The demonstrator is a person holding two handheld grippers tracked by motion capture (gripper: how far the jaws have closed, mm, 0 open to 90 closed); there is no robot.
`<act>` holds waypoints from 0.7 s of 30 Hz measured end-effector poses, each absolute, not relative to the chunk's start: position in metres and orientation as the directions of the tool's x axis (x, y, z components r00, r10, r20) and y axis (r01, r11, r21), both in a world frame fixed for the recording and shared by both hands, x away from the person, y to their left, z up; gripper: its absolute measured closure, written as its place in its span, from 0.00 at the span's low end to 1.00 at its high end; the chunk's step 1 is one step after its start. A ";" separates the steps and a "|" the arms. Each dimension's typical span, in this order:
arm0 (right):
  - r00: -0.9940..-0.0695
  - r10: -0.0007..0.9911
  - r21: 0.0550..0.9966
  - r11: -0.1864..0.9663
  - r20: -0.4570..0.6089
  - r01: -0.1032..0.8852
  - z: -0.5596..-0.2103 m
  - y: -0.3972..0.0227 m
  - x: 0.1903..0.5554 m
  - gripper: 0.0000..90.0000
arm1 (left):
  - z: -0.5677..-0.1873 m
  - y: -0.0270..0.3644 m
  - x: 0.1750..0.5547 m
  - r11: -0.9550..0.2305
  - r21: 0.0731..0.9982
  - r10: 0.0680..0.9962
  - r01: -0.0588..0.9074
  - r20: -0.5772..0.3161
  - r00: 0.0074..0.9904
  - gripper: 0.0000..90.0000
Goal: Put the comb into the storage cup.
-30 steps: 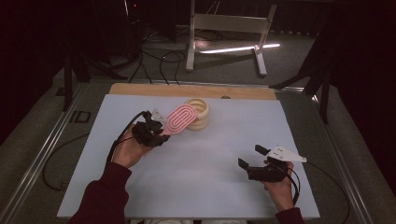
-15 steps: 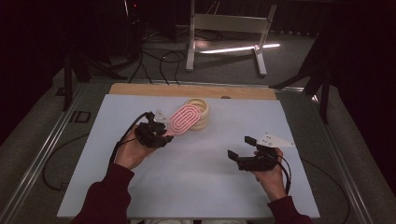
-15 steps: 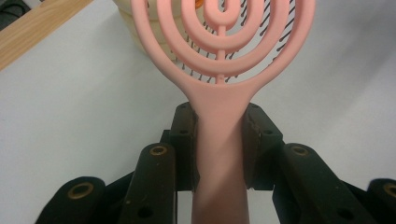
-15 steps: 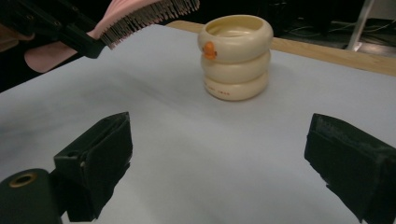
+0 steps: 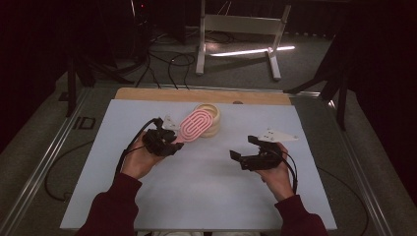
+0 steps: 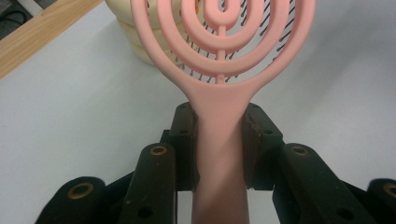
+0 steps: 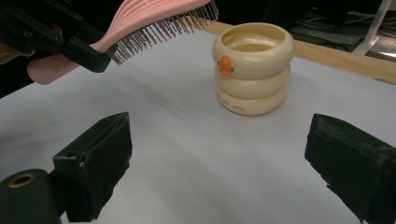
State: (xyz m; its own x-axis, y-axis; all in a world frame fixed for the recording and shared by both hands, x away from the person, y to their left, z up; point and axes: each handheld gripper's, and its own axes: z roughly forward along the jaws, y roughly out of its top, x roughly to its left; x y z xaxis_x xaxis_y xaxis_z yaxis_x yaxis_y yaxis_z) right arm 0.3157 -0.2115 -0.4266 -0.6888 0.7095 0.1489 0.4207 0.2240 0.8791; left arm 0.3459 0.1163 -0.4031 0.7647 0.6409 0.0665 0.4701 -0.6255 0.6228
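Note:
A pink hairbrush [image 5: 195, 124] is held by its handle in my left gripper [image 5: 173, 142], which is shut on it. The brush head hangs bristles-down over the rim of a cream ringed cup [image 5: 214, 126] with an orange beak. In the left gripper view the two pads clamp the brush handle [image 6: 219, 140], and the cup [image 6: 135, 42] sits behind the head. My right gripper [image 5: 244, 148] hovers open to the right of the cup, with nothing between its jaws. In the right gripper view [image 7: 219, 154] it faces the cup [image 7: 252, 70], with the brush [image 7: 154, 23] at upper left.
A white board [image 5: 206, 196] covers the table, with a wooden strip [image 5: 147, 94] along its far edge. Beyond the table are a dark floor, cables and a white stand [image 5: 236, 24]. Both forearms come in from the near edge.
My right gripper has moved left and a little up, from near the right edge toward the middle of the table. The left gripper and the brush have stayed put.

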 end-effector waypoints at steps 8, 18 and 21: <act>-0.694 0.703 0.875 0.230 0.154 0.427 -0.421 -0.201 0.324 0.08 | -0.402 0.115 0.344 -0.625 0.629 0.637 0.463 0.067 0.768 0.78; -0.696 0.692 0.875 0.200 0.193 0.442 -0.419 -0.195 0.332 0.08 | -0.404 0.108 0.343 -0.627 0.633 0.627 0.454 0.065 0.776 0.78; -0.697 0.687 0.875 0.189 0.208 0.446 -0.418 -0.194 0.333 0.08 | -0.404 0.105 0.342 -0.626 0.636 0.624 0.451 0.062 0.779 0.78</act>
